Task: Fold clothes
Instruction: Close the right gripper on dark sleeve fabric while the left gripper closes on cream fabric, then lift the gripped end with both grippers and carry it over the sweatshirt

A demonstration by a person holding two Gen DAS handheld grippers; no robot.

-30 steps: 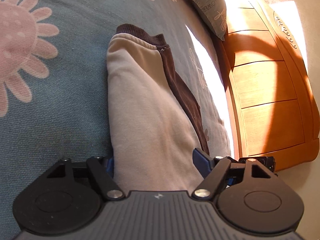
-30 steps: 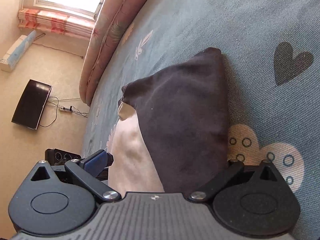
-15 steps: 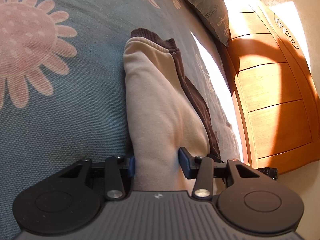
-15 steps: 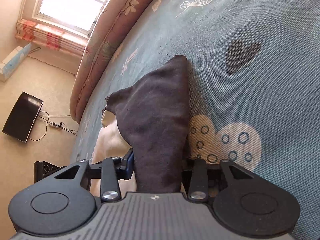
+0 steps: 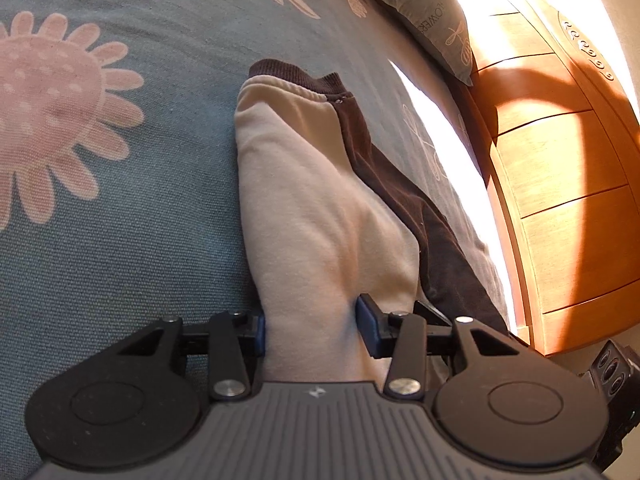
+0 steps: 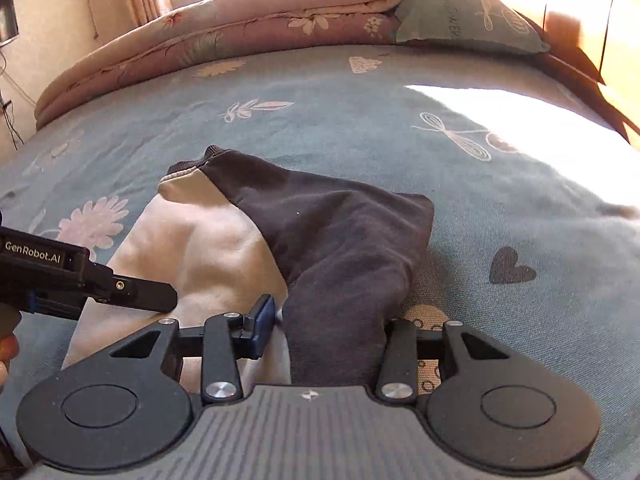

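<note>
A soft cream-and-dark-brown fleece garment point(image 5: 320, 208) with a ribbed brown hem lay in a folded strip on the teal woven bedspread point(image 5: 120, 240) printed with pink flowers. The left gripper point(image 5: 310, 326) pinched its cream end; the right gripper point(image 6: 332, 328) pinched the dark part. A quilted pink comforter point(image 6: 240, 28) lay far, and an orange wooden headboard point(image 5: 560, 160) stood right.

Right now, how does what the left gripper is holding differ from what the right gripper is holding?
The left gripper pinches the garment's cream panel; the right gripper pinches its dark brown panel. The cream part lies long and narrow, the brown part bunches to a peak. Both belong to one garment on the blue bedspread.
</note>
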